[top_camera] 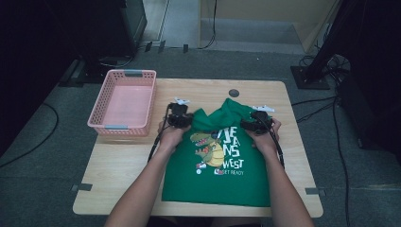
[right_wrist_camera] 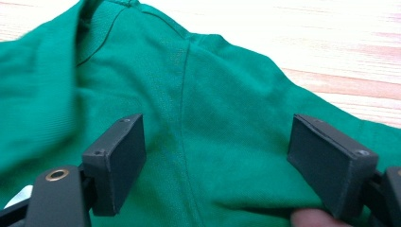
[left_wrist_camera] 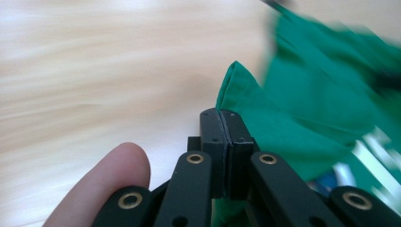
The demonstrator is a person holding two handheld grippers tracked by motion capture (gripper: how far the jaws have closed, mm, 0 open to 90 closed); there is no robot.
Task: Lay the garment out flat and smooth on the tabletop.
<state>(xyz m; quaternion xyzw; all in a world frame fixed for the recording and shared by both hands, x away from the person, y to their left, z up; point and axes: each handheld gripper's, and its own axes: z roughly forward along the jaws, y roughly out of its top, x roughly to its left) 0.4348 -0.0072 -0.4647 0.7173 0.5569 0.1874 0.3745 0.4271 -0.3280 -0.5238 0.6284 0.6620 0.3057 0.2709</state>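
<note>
Green shirt on table, one corner pinched.
My left gripper (left_wrist_camera: 221,124) is clamped on a fold of the shirt (top_camera: 217,161), which lies flat mid-table (top_camera: 123,165) beside the pink basket (top_camera: 124,100). My right gripper (right_wrist_camera: 215,163) hangs wide over the shoulder seam. Soft, light, floppy cloth; I'd grab edges or seams.

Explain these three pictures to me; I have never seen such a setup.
A person sits at a wooden table and works a hand-held two-jaw gripper in each hand. One camera looks down from above; one rides on each gripper, looking along its black jaws. On the table lie a green T-shirt with a dinosaur print and an empty pink basket. The left gripper is pinched shut on a fold of the shirt. The right gripper is open, its jaws over the cloth near the collar.
</note>
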